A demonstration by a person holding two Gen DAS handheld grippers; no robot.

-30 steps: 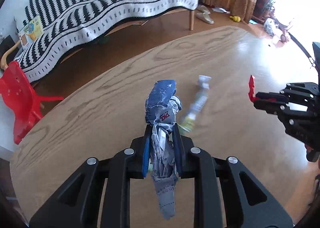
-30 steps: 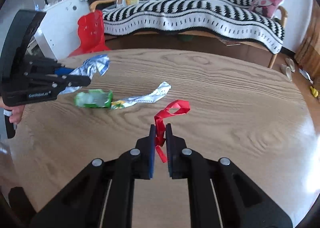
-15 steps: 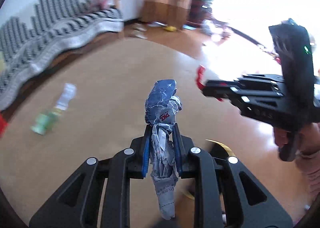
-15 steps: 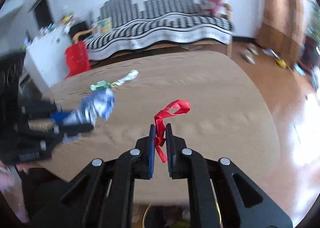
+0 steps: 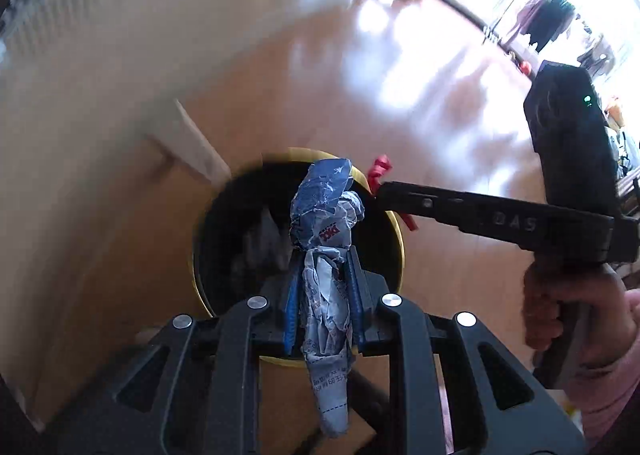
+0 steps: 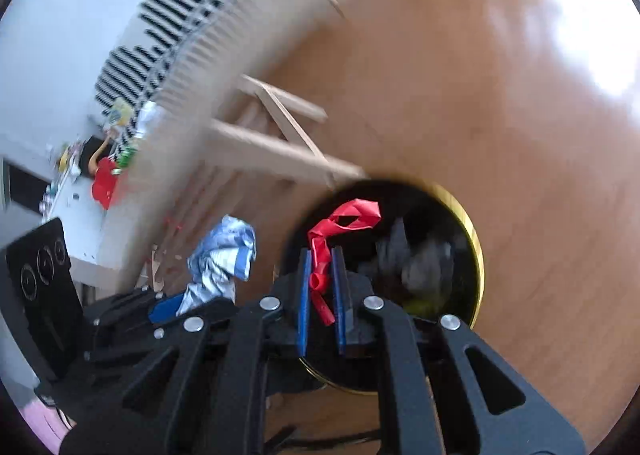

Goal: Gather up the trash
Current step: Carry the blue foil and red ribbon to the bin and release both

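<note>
Both grippers hung over the yellow-rimmed bin [image 5: 400, 243]: the left gripper [image 5: 322, 291] pinched a crumpled blue-and-white wrapper [image 5: 326, 215] directly above the opening, while the right gripper [image 6: 320, 279] clamped a red ribbon [image 6: 344, 219] nearer the rim.

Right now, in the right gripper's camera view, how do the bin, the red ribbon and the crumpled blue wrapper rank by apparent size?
1. Bin: its black mouth and yellow rim take up the most of the picture.
2. and 3. Crumpled blue wrapper and red ribbon: they look alike in extent. The ribbon sits nearer the lens, so I won't rank them.
</note>
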